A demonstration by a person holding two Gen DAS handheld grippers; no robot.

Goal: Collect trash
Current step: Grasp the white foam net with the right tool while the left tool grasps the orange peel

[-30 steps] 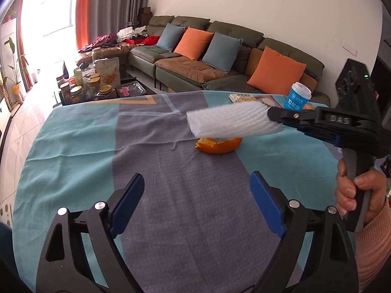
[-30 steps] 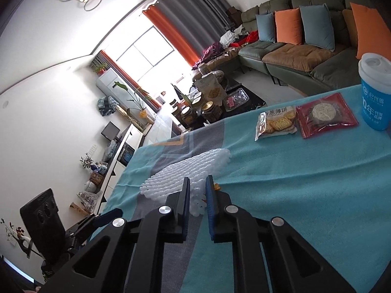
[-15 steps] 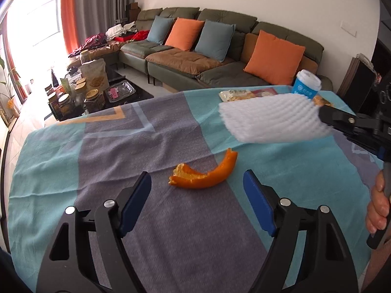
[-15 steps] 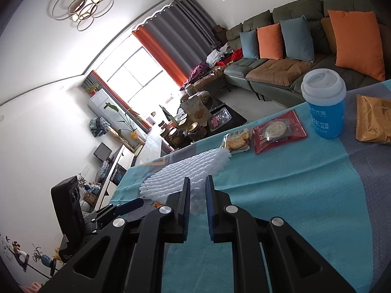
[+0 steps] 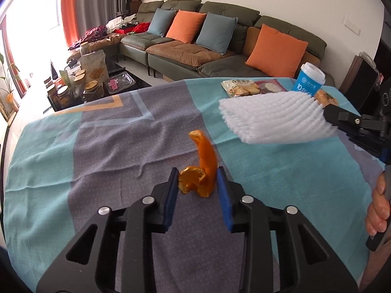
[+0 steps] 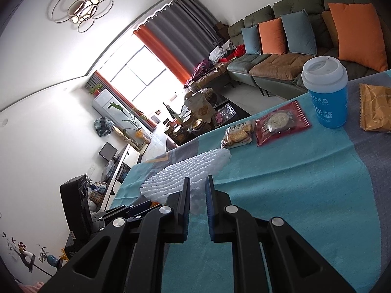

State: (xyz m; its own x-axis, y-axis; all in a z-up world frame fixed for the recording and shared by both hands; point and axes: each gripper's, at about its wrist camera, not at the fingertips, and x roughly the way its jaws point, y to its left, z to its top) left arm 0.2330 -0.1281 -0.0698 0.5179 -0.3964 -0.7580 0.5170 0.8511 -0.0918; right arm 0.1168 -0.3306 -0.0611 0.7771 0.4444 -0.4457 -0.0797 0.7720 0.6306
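An orange peel (image 5: 204, 161) stands curled upright on the teal and grey tablecloth (image 5: 97, 146), between the blue pads of my left gripper (image 5: 196, 183). The jaws are closing, and both pads press on the peel's lower part. A white foam fruit net (image 5: 273, 117) hangs above the table to the right, pinched at its end by my right gripper (image 6: 197, 193), which is shut on it. In the right wrist view the net (image 6: 188, 171) sticks out past the narrow jaws. A hand (image 5: 377, 207) holds the right gripper's handle.
A blue cup with a white lid (image 6: 327, 95) stands at the table's far side. A biscuit packet (image 6: 238, 134), a red packet (image 6: 281, 124) and a brown packet (image 6: 376, 107) lie beside it. A sofa (image 5: 195, 56) and a low table with jars (image 5: 92, 85) lie beyond.
My left gripper moved forward over the peel and its jaws narrowed onto it. The peel went from lying flat to standing bent. The right gripper and foam net shifted right.
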